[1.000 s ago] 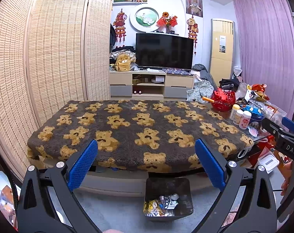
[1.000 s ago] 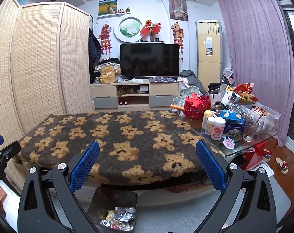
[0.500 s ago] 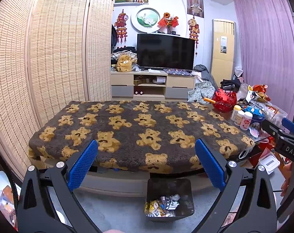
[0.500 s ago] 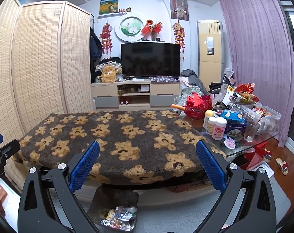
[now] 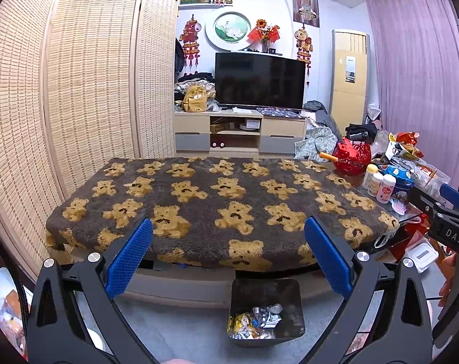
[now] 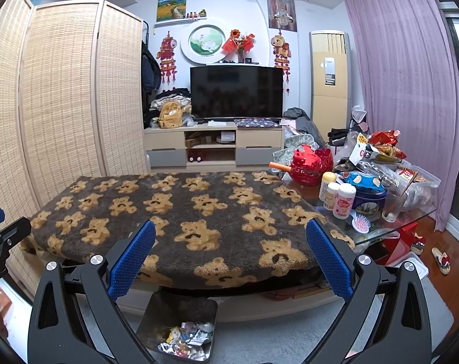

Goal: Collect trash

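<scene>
The dark square plastic trash bin sits on the grey floor below and between the two blue-padded fingers of the left tongs, a little toward its right finger, just in front of the table edge. From the right tongs the same bin lies low and closer to its left finger. Crumpled silver and yellow wrappers lie heaped in the bottom of the bin; they overlap too much to count.

Both tongs are spread wide, their jaws far apart, with nothing between the pads. Each reaches toward the low table draped in a brown fleece blanket printed with tan teddy bears, which lies beyond the fingertips and carries no loose litter.

The left tongs' view catches the right tongs only as a black arm with one blue tip at the far right edge, cut off by the frame; the right view likewise shows just a sliver of the left tongs at its left edge. The bin's near wall is partly cut by the black frame in the right view.

Right of the blanket, on bare glass, stand three small white bottles, one red openwork basket, one blue round tin, one clear glass tumbler and one pink hairbrush. The heap of snack packets behind them is too tangled to count.
</scene>
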A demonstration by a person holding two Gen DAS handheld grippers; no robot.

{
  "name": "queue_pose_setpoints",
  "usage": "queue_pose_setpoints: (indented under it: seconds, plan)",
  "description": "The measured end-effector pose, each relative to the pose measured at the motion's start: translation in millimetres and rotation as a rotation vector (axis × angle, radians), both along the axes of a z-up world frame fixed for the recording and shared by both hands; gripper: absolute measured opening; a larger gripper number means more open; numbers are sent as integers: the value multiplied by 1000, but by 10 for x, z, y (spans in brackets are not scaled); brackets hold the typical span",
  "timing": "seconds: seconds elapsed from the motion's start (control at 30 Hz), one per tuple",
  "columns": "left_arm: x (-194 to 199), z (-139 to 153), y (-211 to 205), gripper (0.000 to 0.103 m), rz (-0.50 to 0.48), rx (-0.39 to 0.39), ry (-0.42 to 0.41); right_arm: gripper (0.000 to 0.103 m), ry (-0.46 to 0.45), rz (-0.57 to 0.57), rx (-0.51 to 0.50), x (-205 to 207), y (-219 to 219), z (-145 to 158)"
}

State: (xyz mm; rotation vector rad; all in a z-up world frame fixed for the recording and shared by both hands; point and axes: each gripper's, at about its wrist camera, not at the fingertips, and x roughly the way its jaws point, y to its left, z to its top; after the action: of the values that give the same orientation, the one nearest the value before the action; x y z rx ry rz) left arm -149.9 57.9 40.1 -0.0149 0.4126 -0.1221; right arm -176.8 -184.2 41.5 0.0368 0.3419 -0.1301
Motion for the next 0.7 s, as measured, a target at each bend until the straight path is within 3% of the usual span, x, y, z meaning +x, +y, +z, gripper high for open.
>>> queue_pose_setpoints:
  seconds: [0.7]
  plan:
    - [11,19,-15,95,-1,-2,10,100,2,10,16,65,-32,9]
